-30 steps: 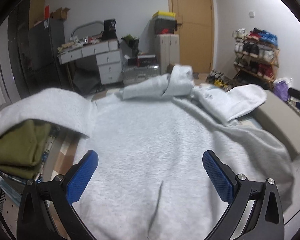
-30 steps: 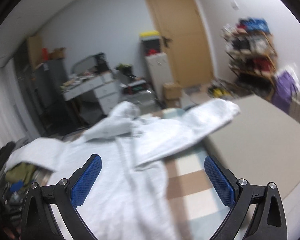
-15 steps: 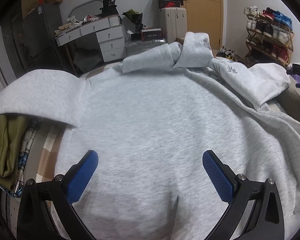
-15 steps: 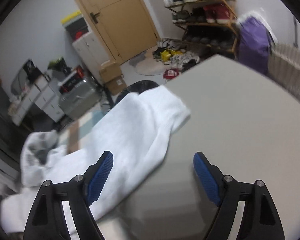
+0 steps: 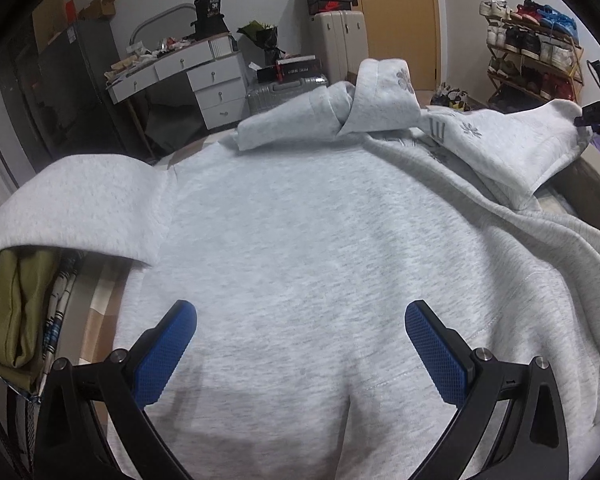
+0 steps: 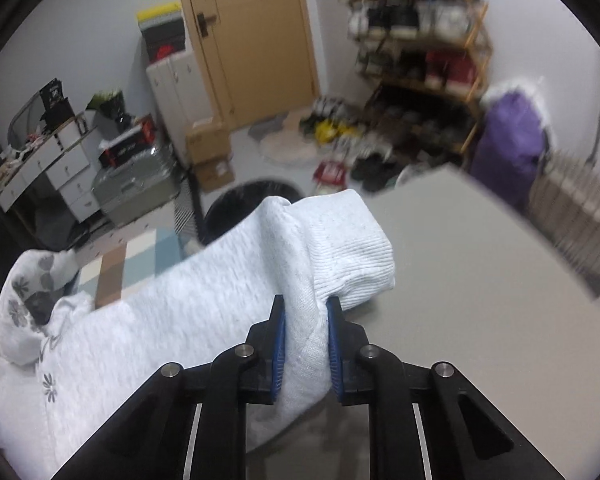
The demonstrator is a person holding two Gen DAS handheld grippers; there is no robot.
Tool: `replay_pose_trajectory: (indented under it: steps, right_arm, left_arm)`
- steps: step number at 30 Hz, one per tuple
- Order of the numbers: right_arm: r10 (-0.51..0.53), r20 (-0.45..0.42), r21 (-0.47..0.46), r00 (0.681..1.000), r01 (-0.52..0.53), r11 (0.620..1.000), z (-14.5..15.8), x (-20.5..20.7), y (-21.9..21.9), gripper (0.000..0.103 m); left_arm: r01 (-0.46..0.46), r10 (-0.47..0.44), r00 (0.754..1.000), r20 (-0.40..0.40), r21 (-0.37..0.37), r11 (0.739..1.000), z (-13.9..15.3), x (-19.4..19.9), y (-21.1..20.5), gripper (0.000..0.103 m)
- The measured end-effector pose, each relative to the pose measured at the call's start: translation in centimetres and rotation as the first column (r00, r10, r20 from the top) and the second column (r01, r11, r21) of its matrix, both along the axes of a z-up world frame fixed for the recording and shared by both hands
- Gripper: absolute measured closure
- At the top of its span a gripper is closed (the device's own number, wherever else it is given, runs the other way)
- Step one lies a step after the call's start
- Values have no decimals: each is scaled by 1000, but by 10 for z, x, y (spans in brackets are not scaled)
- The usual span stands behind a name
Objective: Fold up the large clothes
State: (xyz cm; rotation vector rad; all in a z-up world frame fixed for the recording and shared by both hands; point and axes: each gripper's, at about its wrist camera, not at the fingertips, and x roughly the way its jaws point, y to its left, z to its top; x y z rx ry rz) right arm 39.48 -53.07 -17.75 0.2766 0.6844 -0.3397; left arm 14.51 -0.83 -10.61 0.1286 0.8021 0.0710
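Note:
A large light grey hoodie [image 5: 300,232] lies spread flat, back up, with its hood [image 5: 340,108] bunched at the far end. My left gripper [image 5: 300,344] is open and empty, low over the hoodie's lower back. Its left sleeve [image 5: 80,208] drapes over a clothes pile. My right gripper [image 6: 305,336] is shut on the right sleeve [image 6: 220,292] just behind its ribbed cuff [image 6: 356,248]. That sleeve [image 5: 512,148] and the right gripper's body [image 5: 598,114] show at the far right in the left wrist view.
Folded olive cloth [image 5: 8,308] sits at the left under the left sleeve. A grey flat surface [image 6: 460,280] lies under the right sleeve. Beyond are a white desk [image 5: 180,76], a suitcase [image 5: 284,92], a door [image 6: 252,36] and a shoe rack [image 6: 420,48].
My right gripper has moved onto the right sleeve's end and closed on it behind the cuff. My left gripper has come lower and closer over the hoodie's back, staying open.

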Motion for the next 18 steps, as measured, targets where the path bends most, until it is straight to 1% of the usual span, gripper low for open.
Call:
replay_pose_trajectory:
  steps: [3, 6, 8, 10, 13, 15, 17, 18]
  right_arm:
    - [-60, 69, -81, 996, 65, 995, 33, -20, -9, 86]
    - [-141, 159, -188, 977, 170, 967, 71, -41, -15, 87]
    - [-178, 206, -215, 962, 222, 951, 95, -51, -17, 87]
    - [-181, 243, -241, 953, 240, 941, 115, -57, -12, 87]
    - [-135, 289, -267, 948, 215, 939, 145, -60, 12, 87]
    - [-62, 330, -289, 942, 163, 943, 164, -63, 41, 87]
    - [40, 368, -328, 929, 90, 940, 181, -68, 87, 87]
    - [92, 382, -333, 920, 44, 942, 186, -69, 107, 87]
  left_arm:
    - [-1, 1, 1000, 18, -9, 1000, 5, -3, 3, 1]
    - [-2, 2, 1000, 30, -26, 1000, 9, -2, 7, 1]
    - [-6, 8, 999, 45, -42, 999, 12, -7, 11, 1]
    - [-6, 9, 998, 57, -51, 999, 15, -8, 15, 1]
    - [-18, 22, 997, 78, -54, 998, 19, -14, 24, 1]
    - [-32, 38, 995, 91, -67, 997, 21, -19, 33, 1]
    - [-49, 57, 993, 101, -81, 996, 22, -23, 42, 1]
    - [-58, 68, 992, 106, -90, 994, 22, -26, 47, 1]
